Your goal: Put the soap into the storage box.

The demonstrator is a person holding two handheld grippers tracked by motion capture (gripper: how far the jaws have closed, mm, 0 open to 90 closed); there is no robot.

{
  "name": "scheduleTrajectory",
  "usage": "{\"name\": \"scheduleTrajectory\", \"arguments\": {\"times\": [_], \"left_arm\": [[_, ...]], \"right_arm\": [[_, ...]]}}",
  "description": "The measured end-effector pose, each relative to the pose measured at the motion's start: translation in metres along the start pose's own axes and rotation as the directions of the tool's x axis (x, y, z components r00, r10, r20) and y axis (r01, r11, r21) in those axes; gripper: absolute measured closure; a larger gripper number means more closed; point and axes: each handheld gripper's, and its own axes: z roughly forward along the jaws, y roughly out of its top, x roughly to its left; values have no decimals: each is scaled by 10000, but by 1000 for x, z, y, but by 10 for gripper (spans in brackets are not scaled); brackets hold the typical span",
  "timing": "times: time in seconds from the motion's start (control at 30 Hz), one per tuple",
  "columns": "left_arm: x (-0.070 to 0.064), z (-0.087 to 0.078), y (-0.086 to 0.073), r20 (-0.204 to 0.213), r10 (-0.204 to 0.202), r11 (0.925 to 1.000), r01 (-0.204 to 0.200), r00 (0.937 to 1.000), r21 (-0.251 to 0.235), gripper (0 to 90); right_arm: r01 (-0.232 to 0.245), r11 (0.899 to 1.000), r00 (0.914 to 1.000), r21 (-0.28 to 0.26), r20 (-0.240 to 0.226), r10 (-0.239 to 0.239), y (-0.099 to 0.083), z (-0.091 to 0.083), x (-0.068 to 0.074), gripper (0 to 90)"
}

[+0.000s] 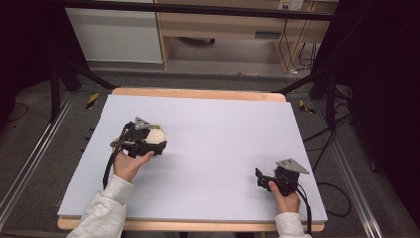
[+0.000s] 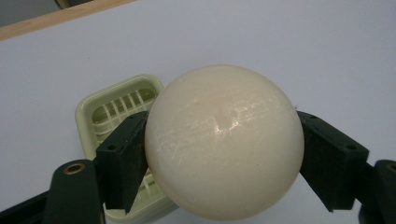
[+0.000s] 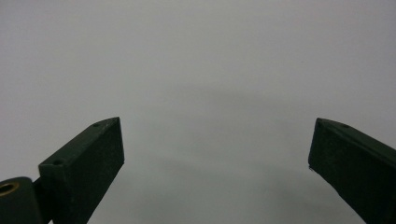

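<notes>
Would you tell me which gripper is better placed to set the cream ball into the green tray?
Left. The left gripper already clamps the ball just over the tray; the right gripper sits open, far across the table.

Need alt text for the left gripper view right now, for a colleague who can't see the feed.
A cream-white ball is clamped between the left gripper's two black jaws, above a pale lavender table. Behind and below it lies a pale green slatted tray, partly hidden by the ball and one jaw.
</notes>
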Motion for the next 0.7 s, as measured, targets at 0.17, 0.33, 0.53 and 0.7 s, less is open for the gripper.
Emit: {"name": "scheduleTrajectory", "arguments": {"times": [0.17, 0.33, 0.53, 0.7], "left_arm": [[5, 0, 3, -99, -21, 10000, 21, 9999, -24, 236], [10, 3, 4, -143, -190, 9998, 190, 9997, -29, 236], [15, 6, 6, -211, -210, 9998, 211, 9996, 10, 236], [21, 11, 8, -298, -324, 9994, 326, 9990, 73, 236]], "right_arm": [[-1, 10000, 10000, 1, 2, 1, 0, 0, 0, 39], [5, 10000, 10000, -4, 8, -5, 0, 0, 0, 39], [-5, 10000, 10000, 6, 0, 5, 0, 0, 0, 39], [-8, 10000, 10000, 9, -5, 8, 0, 0, 0, 39]]}}
